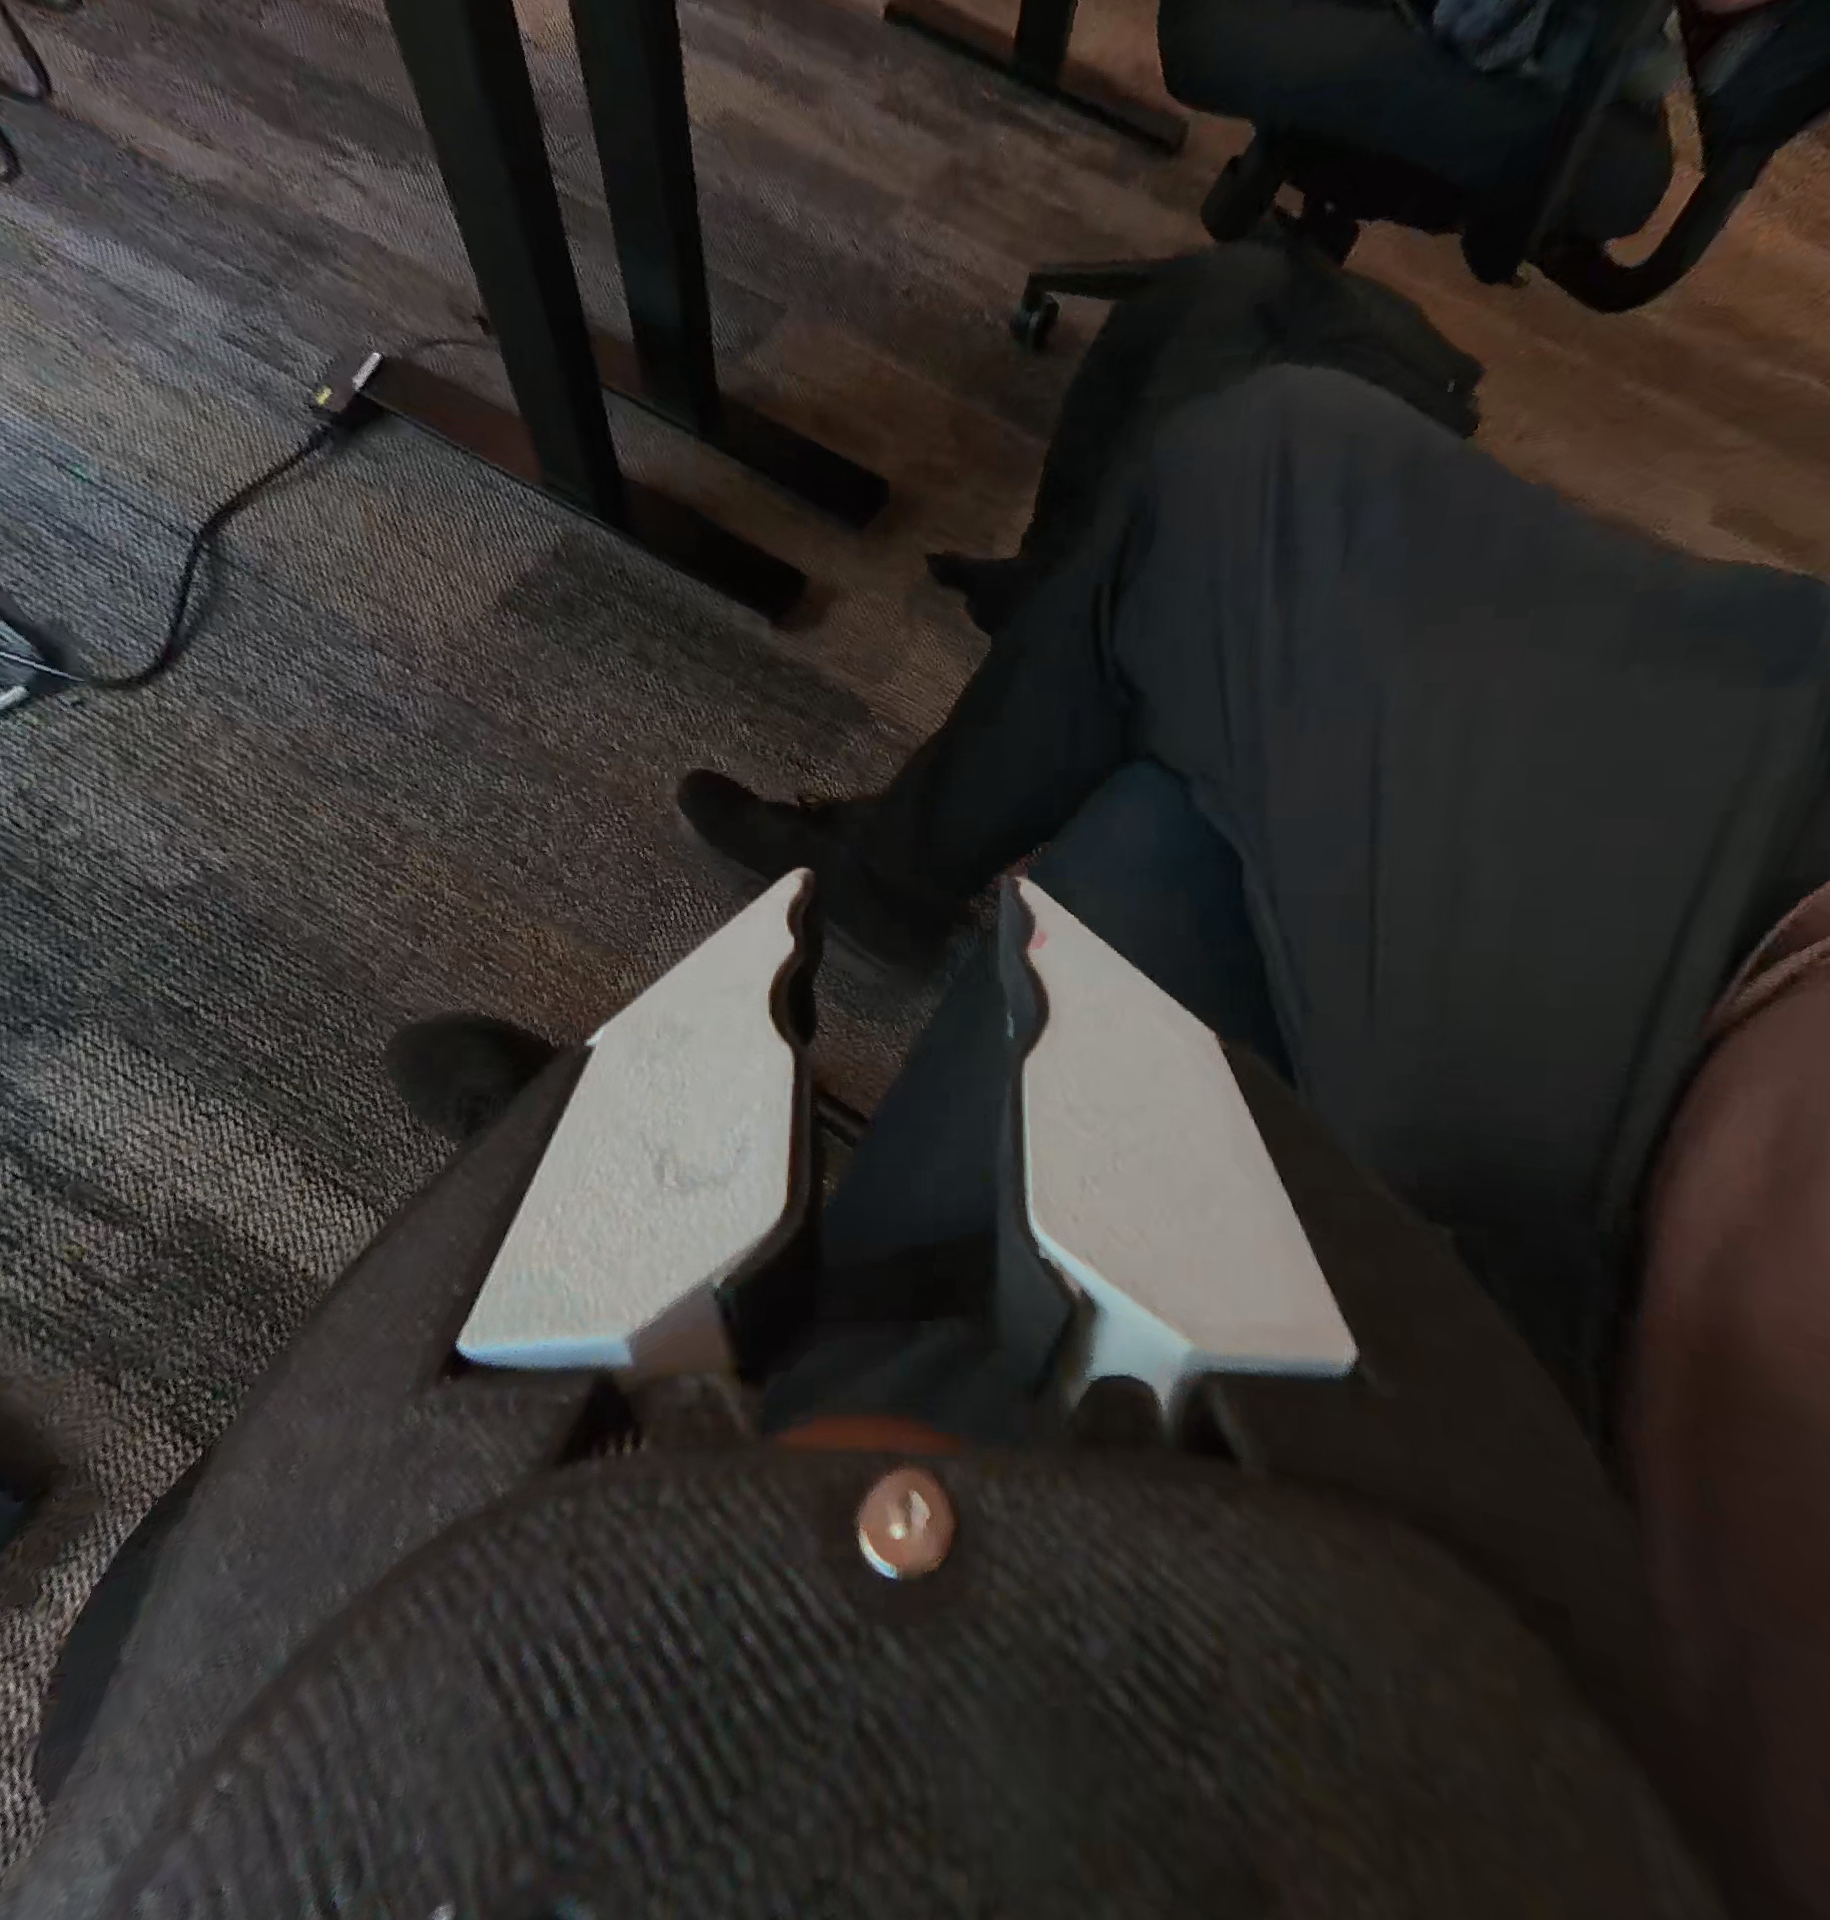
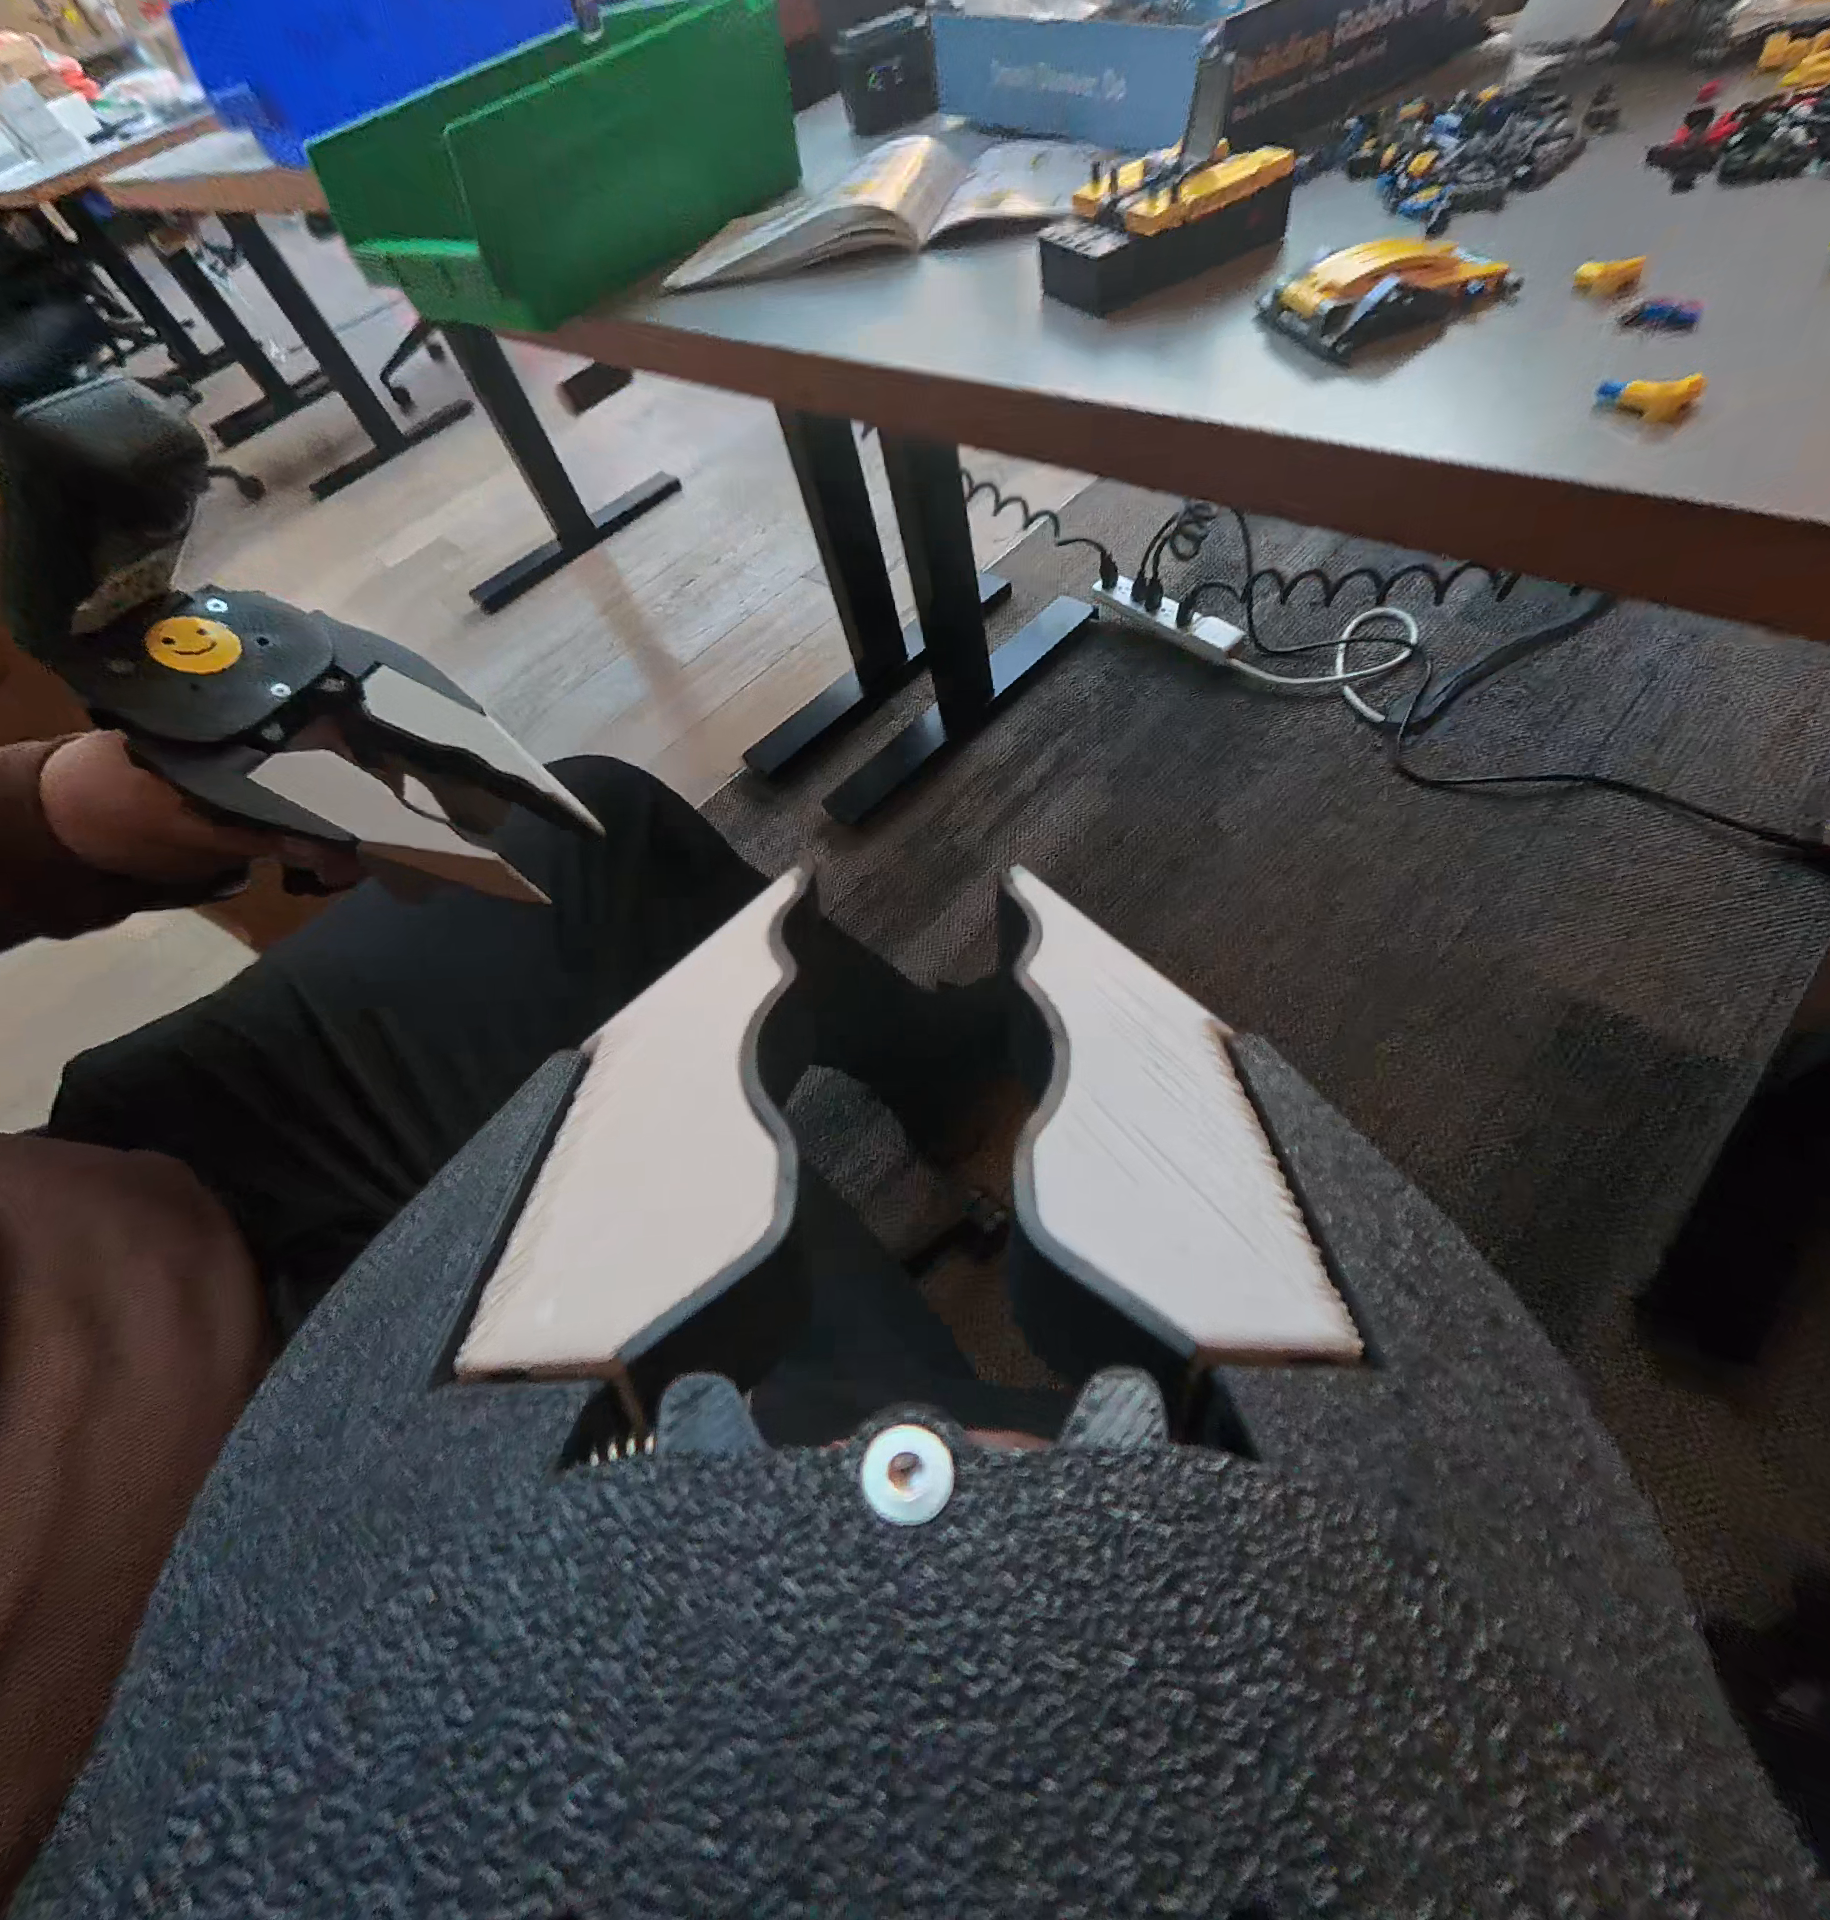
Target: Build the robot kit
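Left hand-held gripper (image 1: 906, 883) hangs low over the person's lap, fingers apart with nothing between them; below its tips lie dark trousers (image 1: 1462, 727) and the patterned carpet (image 1: 319, 831). A black cable (image 1: 204, 551) runs across that carpet near black table legs (image 1: 537, 260).

Over to the right hand-held gripper (image 2: 906, 883): fingers spread too, empty, pointing past the knee toward the carpet under the worktop (image 2: 1150, 384). Off to its left, well apart, the other gripper shows, carrying a yellow smiley sticker (image 2: 193, 644).

Up on the worktop: a green box (image 2: 578, 166) at the near corner, an open booklet (image 2: 890, 208) beside it, a black-and-yellow brick model (image 2: 1165, 223), a yellow toy car (image 2: 1389, 286), and loose pieces (image 2: 1649, 395) scattered near the edge. A white power strip (image 2: 1171, 618) sits on the floor beneath.
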